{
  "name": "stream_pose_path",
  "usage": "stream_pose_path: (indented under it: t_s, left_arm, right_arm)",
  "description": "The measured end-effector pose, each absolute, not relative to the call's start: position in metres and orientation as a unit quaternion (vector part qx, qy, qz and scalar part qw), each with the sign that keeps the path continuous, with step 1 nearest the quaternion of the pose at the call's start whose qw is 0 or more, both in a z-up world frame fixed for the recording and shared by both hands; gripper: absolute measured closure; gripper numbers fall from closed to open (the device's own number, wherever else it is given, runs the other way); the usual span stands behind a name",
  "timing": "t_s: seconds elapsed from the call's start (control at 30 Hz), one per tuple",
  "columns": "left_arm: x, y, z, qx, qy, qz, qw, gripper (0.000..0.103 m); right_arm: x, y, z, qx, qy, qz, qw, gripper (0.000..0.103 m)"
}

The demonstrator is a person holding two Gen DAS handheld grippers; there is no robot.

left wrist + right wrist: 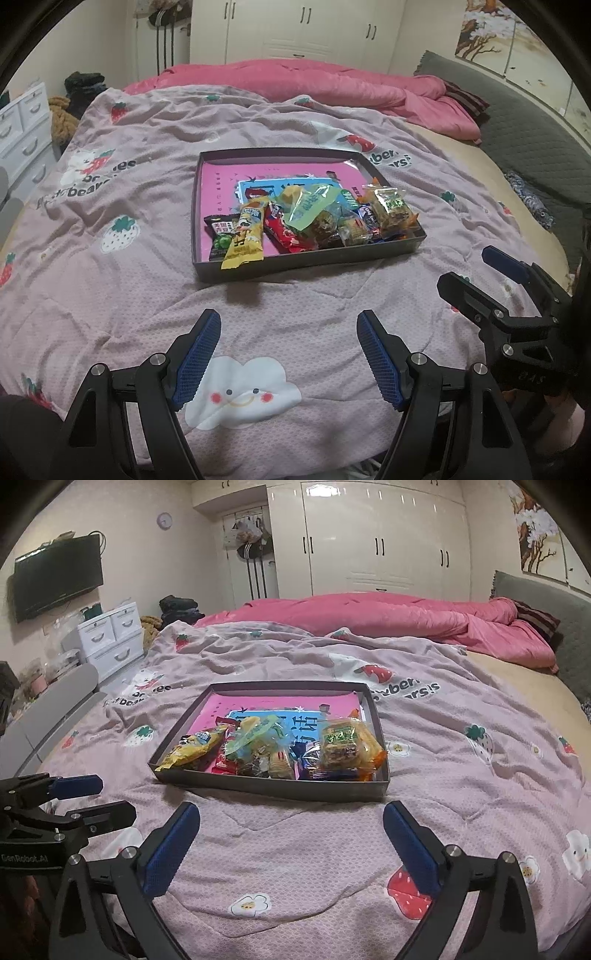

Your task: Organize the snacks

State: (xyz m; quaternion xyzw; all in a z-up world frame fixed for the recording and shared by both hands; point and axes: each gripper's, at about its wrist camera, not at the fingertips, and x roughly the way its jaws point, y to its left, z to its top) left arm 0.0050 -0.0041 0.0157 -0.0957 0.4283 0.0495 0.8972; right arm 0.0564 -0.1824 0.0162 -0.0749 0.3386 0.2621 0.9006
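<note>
A shallow dark box with a pink floor lies on the bed. Several snack packets are piled in its near half: a yellow packet hangs over the near rim, a red one, a green-and-clear bag, and an orange-edged cracker pack at the right. My left gripper is open and empty, short of the box. My right gripper is open and empty, close to the box's near wall. Each gripper shows in the other's view.
The pink strawberry-print quilt covers the bed. A pink duvet is bunched at the far side by a grey headboard. White drawers and a wall TV stand at the left.
</note>
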Motion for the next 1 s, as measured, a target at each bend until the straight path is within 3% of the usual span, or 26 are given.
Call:
stream_pose_path:
  t_s: [1.0]
  left_arm:
    - [0.0082,-0.0004,0.0132,-0.093,0.431,0.054,0.896,0.026]
  right_arm:
    - [0.0608,-0.1857,0.0098,-0.07,0.345,0.26,0.899,0.002]
